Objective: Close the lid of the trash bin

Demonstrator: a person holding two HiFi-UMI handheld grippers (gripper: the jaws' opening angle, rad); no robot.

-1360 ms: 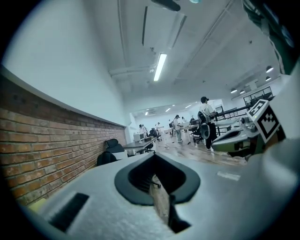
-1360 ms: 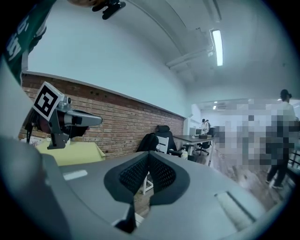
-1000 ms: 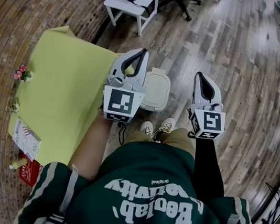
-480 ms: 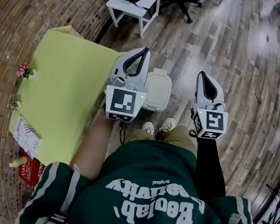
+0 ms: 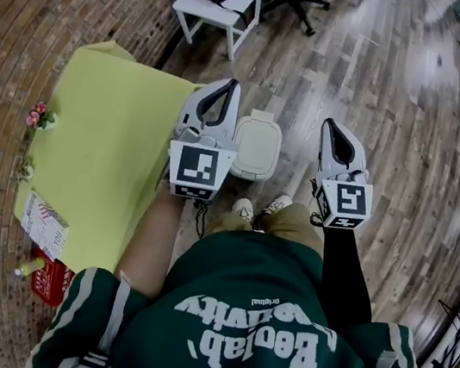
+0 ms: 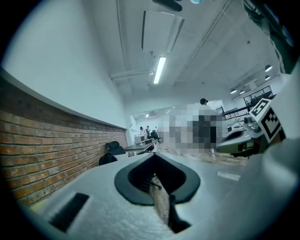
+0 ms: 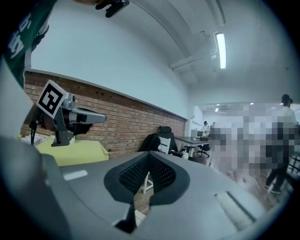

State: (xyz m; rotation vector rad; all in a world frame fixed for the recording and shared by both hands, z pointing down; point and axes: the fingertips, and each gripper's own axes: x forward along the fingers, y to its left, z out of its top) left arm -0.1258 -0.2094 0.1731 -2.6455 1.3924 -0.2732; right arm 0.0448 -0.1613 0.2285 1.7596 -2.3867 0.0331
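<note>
Nearest, below the green top, the person's shoes (image 5: 243, 210) stand on the wooden floor (image 5: 385, 91). Just beyond them both tools are held up level. The left gripper (image 5: 231, 85) has its fingers drawn together, with only a thin slit between them and nothing in it. Its own view looks out across the room, not down. The right gripper (image 5: 328, 125) is the same: fingers narrow, almost meeting, empty, aimed along the brick wall (image 5: 28, 31) toward the far office.

Between the two, the trash bin (image 5: 254, 172) sits on the floor just ahead of the shoes and right beside the edge of the yellow desk (image 5: 103, 158). Its pale lid (image 5: 257, 140), seen from straight above, lies flat over the top, and neither gripper touches it. I judge the closing as done.

Against half a second ago, the left gripper has slid a little toward the desk. Its tip no longer overlaps the lid's left edge, and the whole lid shows. The right gripper has barely shifted, and the lid looks as flat as it did a second ago.

Farther off, a white chair (image 5: 215, 10) stands near the wall.
</note>
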